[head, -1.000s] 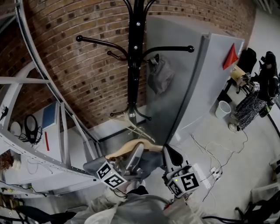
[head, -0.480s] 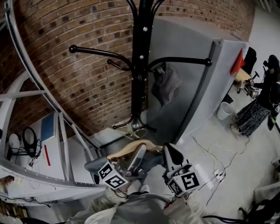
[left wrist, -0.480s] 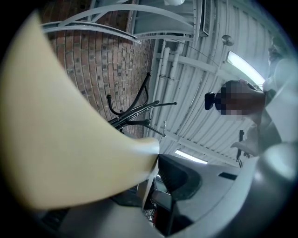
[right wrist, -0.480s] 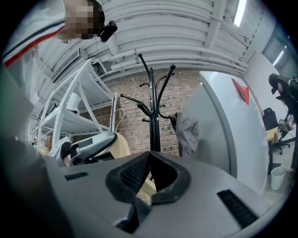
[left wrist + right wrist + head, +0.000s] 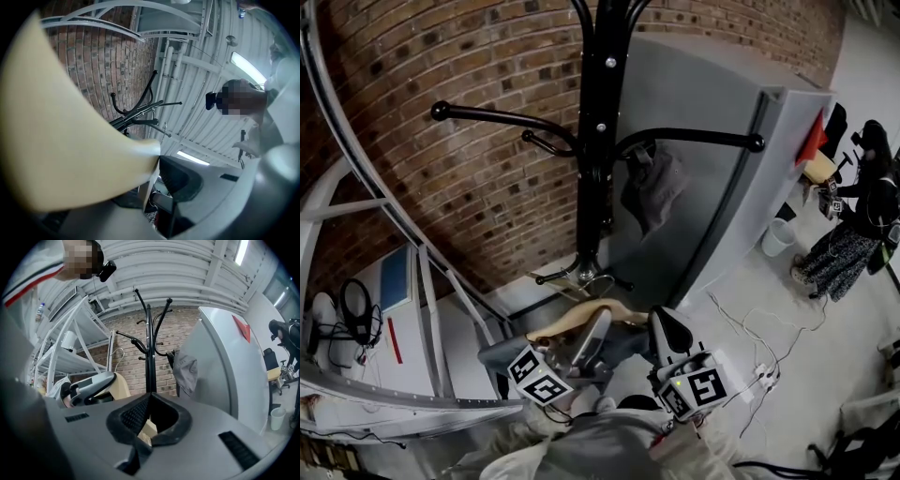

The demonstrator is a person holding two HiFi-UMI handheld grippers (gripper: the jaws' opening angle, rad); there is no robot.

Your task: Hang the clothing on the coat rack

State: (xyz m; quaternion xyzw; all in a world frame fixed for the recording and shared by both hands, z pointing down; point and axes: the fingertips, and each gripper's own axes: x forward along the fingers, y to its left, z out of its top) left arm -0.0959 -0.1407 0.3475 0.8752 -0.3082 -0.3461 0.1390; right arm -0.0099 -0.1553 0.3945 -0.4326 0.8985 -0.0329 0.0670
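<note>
Head view: left hand-held gripper (image 5: 598, 323) and right hand-held gripper (image 5: 663, 323) both clamp the wooden hanger (image 5: 562, 325).

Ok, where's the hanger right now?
Low and central in the head view: the hanger is clamped by the left gripper and the right gripper, just below the base of the coat rack.

Wooden hanger (image 5: 148, 430) in right gripper (image 5: 150, 404), coat rack (image 5: 149, 357) beyond
</note>
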